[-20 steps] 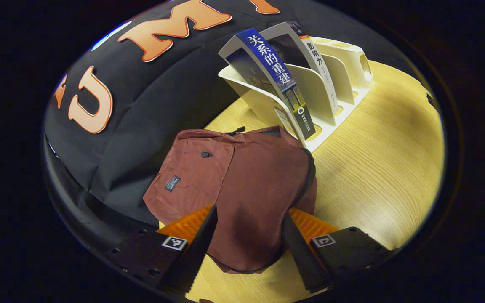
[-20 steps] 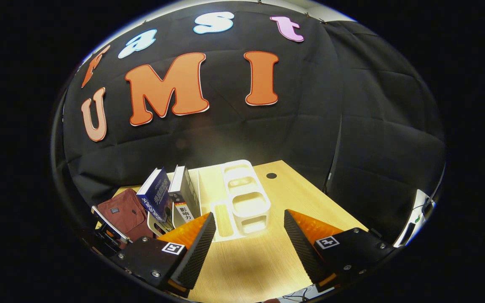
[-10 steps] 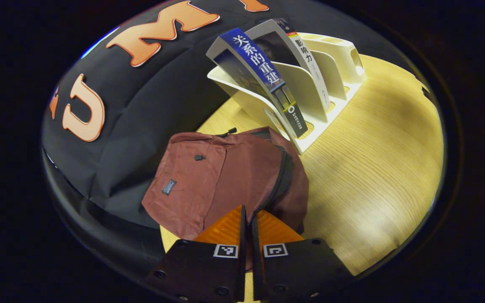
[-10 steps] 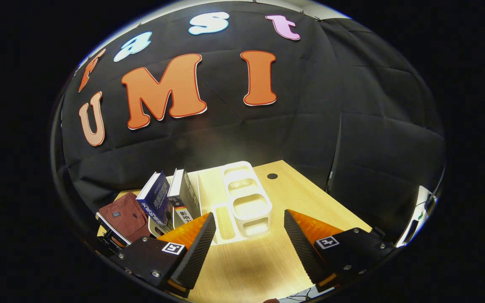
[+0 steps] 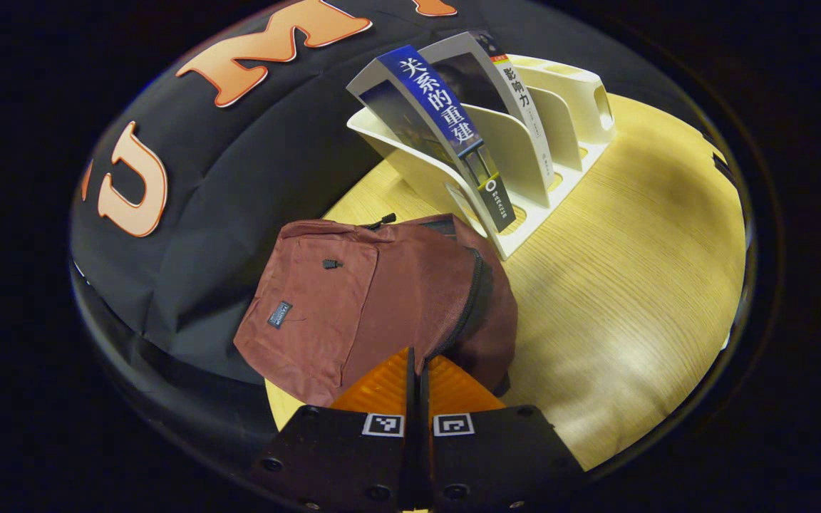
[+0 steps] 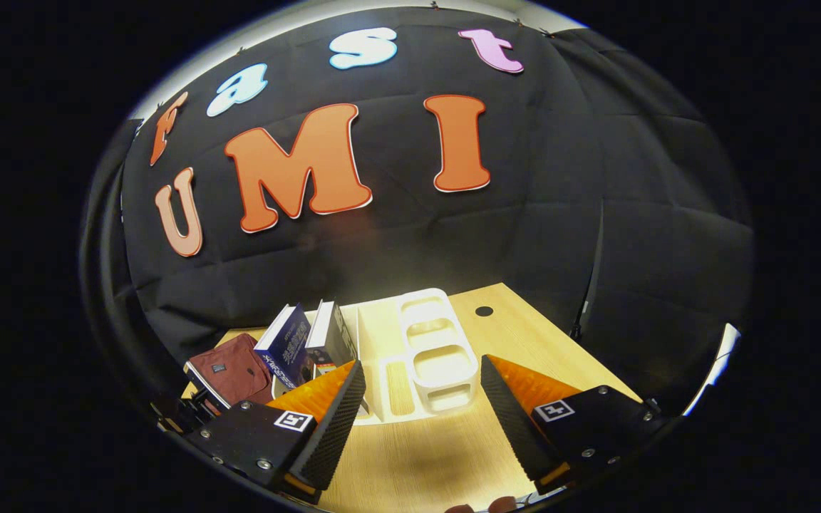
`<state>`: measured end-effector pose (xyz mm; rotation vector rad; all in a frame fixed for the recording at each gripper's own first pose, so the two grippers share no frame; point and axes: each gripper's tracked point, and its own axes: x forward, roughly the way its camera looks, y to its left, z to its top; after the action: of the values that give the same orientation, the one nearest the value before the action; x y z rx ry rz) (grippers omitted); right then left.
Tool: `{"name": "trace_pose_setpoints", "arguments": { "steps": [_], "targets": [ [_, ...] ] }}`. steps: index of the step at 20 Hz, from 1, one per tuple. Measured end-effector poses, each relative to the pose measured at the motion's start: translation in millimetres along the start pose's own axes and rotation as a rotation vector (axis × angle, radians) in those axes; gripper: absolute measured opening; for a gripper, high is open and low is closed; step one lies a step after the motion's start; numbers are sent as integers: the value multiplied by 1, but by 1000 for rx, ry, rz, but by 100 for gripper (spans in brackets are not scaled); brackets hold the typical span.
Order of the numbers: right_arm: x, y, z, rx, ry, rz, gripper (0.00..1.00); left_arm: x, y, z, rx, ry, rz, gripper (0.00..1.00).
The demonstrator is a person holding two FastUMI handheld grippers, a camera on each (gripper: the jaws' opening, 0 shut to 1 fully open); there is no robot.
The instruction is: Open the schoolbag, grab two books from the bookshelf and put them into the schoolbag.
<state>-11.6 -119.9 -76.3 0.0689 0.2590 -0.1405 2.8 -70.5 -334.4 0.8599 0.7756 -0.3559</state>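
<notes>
A maroon schoolbag (image 5: 353, 299) lies flat on the wooden table, its dark zipper (image 5: 469, 303) running along the right edge and looking closed. My left gripper (image 5: 416, 353) is shut at the near end of that zipper, with bag fabric pinched between the fingers. Behind the bag a white bookshelf (image 5: 524, 153) holds a blue-spined book (image 5: 442, 110) and a white-spined book (image 5: 521, 96), both leaning. My right gripper (image 6: 421, 365) hangs open above the table in front of the bookshelf (image 6: 439, 356), holding nothing. To its left I see the two books (image 6: 307, 342) and the schoolbag (image 6: 229, 363).
The light wooden table (image 5: 631, 285) stretches to the right of the bag and the shelf. A small round hole (image 6: 484, 311) sits in the tabletop behind the shelf. Black cloth walls close off the back and the sides.
My left gripper went from wide open over the bag to shut on its near edge by the zipper, then held there. The right gripper view tilted up a little, still open.
</notes>
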Motion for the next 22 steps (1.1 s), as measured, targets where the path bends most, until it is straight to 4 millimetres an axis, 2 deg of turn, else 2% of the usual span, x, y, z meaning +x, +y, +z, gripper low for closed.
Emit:
{"name": "trace_pose_setpoints", "arguments": {
  "steps": [2, 6, 8, 9, 15, 19, 22],
  "targets": [
    [2, 5, 4, 27, 2, 11, 97, -10, 12, 10, -34, -17, -28, 1],
    [0, 28, 4, 70, -5, -14, 97, -27, 47, 20, -93, -34, -115, 1],
    [-4, 50, 3, 86, -6, -12, 100, -34, 72, 23, -101, -49, -147, 1],
    [-6, 62, 3, 88, -6, -9, 97, -35, 83, 26, -107, -55, -159, 1],
    [-20, 121, 19, 51, -33, -21, 97, -37, 148, 52, -55, -156, -166, 1],
    [-22, 149, 32, -6, 2, -35, 97, -39, 175, 71, -59, -226, -176, 1],
    [-11, 179, 40, -80, 81, -12, 97, -40, 189, 85, -86, -268, -197, 1]
  ]
}}
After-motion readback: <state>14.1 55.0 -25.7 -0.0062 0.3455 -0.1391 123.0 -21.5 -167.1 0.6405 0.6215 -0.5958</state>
